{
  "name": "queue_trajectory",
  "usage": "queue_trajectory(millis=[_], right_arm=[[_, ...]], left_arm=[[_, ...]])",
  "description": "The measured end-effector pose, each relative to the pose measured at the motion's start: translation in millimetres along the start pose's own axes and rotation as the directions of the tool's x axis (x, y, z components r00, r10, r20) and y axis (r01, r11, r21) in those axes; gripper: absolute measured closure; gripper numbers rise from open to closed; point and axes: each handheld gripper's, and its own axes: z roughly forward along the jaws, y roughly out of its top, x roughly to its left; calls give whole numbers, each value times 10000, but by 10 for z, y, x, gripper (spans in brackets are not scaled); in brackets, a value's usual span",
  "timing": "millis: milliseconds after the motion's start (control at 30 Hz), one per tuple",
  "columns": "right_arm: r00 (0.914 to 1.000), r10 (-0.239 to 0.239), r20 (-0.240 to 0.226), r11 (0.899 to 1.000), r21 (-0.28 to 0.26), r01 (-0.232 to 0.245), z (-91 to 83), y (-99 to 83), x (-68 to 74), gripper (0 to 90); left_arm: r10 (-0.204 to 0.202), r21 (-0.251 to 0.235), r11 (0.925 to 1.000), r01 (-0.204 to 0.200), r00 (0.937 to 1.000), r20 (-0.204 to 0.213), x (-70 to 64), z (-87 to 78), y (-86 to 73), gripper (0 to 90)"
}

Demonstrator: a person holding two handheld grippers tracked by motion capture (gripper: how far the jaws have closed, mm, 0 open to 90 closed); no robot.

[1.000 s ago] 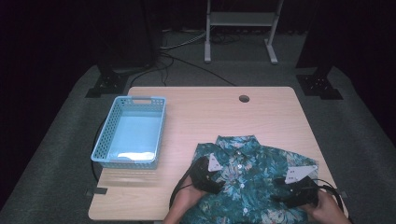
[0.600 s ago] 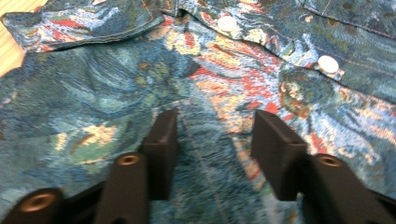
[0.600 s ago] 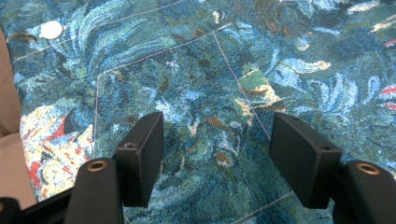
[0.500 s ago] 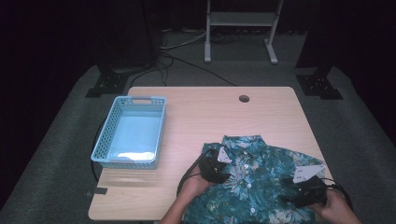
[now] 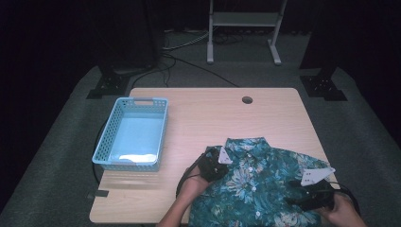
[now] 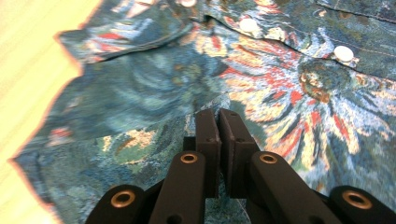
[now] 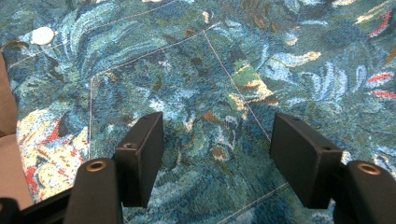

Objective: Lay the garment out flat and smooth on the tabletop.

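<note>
High view: teal floral shirt buttoned; left gripper pinches fabric, right gripper spread.

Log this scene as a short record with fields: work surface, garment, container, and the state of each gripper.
surface: wooden table with a round hole near the far edge
garment: floral shirt, buttoned, lying at the near right of the table
container: blue basket, at the left of the table, apart from the shirt
left gripper: jaws closed together, fabric at the tips, near the shirt's left shoulder
right gripper: jaws wide apart over the shirt, nothing between them
</note>
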Motion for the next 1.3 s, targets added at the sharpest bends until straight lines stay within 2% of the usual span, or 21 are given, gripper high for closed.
queue_trajectory(millis=[233,333,600,933,967,1000,1100,1133,1167,1200,1300], right_arm=[[10000,53,55,9999,123,-54,3,19,7,343],[10000,68,61,9999,157,-69,4,23,8,342],[9999,107,115,9992,386,-112,10,56,17,336],[9998,117,138,9985,542,-125,16,80,20,332],[9998,124,133,9984,555,-131,16,82,21,332],[9998,123,132,9983,565,-130,16,83,20,332],[9998,123,136,9983,574,-131,16,83,21,332],[9998,123,131,9984,548,-130,16,81,20,332],[9998,123,131,9984,548,-130,16,81,20,332],[9998,117,129,9983,566,-124,16,82,20,331],[9999,94,109,9981,607,-100,17,87,17,330]], left_arm=[[-310,-192,9994,301,9981,-528,137,-255,-105,877],[-597,-355,9977,572,9956,-721,207,-365,-177,878],[-959,-415,9949,916,9884,-1177,316,-575,-353,878],[-1512,-501,9883,1444,9715,-1827,451,-832,-591,872],[-1543,-513,9878,1472,9698,-1891,467,-857,-612,863],[-1664,-593,9857,1575,9650,-2028,487,-906,-654,845],[-1700,-639,9851,1599,9621,-2131,500,-959,-693,807],[-1873,-730,9819,1750,9554,-2283,517,-1017,-731,785],[-1873,-730,9819,1750,9554,-2283,517,-1017,-731,766],[-2011,-825,9790,1865,9506,-2365,537,-1066,-767,756],[-2137,-831,9764,1994,9475,-2379,544,-1092,-794,719]])
